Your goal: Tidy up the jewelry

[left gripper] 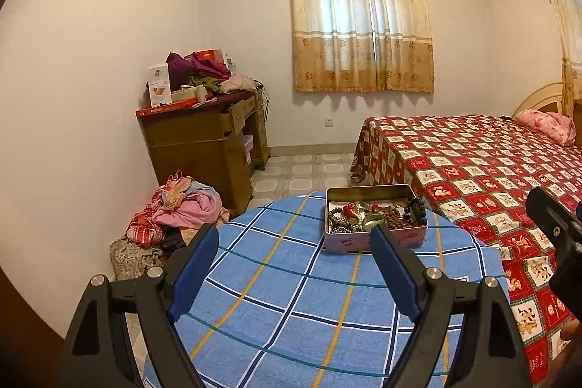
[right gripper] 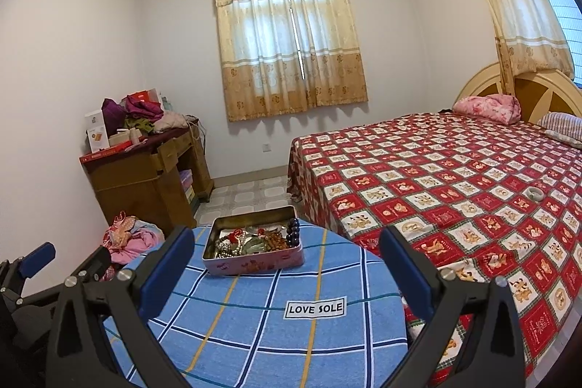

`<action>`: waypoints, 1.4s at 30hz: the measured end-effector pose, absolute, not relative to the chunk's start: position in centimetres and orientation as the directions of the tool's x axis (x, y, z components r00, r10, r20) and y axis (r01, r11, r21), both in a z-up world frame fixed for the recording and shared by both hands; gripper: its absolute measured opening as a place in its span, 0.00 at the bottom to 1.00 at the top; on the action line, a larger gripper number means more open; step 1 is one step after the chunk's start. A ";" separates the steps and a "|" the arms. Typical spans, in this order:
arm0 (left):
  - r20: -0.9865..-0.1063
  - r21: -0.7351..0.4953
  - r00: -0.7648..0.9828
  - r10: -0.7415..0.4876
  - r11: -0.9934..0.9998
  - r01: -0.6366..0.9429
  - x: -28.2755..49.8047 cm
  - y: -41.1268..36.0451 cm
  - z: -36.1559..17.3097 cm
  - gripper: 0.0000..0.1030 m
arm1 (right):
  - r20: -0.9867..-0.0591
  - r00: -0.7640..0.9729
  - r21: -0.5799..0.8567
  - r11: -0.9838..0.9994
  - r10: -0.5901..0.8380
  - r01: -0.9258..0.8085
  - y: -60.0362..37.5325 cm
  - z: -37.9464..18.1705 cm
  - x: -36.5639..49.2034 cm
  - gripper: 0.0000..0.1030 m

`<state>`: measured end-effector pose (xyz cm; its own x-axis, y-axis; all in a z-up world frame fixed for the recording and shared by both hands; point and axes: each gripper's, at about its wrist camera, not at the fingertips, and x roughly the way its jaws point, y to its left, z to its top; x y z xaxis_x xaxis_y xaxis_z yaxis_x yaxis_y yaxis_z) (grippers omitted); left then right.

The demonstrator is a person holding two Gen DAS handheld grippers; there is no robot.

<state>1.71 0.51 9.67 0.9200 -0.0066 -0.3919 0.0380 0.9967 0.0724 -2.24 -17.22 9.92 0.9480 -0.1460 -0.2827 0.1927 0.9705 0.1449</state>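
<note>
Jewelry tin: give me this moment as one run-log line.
tin: open on blue cloth, full of beads | left hand-held gripper: open, empty | right hand-held gripper: open, empty

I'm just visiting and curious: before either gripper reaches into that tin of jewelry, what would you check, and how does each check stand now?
1. Left gripper open and empty: ok.
2. Right gripper open and empty: ok.
3. Tin lidless, jewelry reachable: ok.
4. Tin sits flat on the blue cloth, away from the edge nearest the grippers: ok.
5. Beads separate enough to lift one piece alone: cannot tell, they lie heaped together.
6. A place to sort pieces into: cannot tell; only a pale ring lies on the bed.
</note>
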 end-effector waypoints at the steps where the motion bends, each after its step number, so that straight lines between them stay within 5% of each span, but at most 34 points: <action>1: -0.393 0.076 0.920 -0.005 0.996 0.037 1.7 0.5 9.6 0.83 | -0.283 0.948 0.146 0.970 -0.146 0.193 -17.2 9.9 -2.2 1.00; 42: -0.359 0.071 0.933 0.014 0.997 0.012 1.6 0.6 10.0 0.83 | -0.281 0.949 0.143 0.972 -0.142 0.187 -17.1 10.0 -2.2 1.00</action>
<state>1.58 0.56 9.97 0.9333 0.0145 -0.3589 0.0119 0.9974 0.0711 -2.23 -17.08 9.97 0.9492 -0.1418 -0.2810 0.1875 0.9718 0.1429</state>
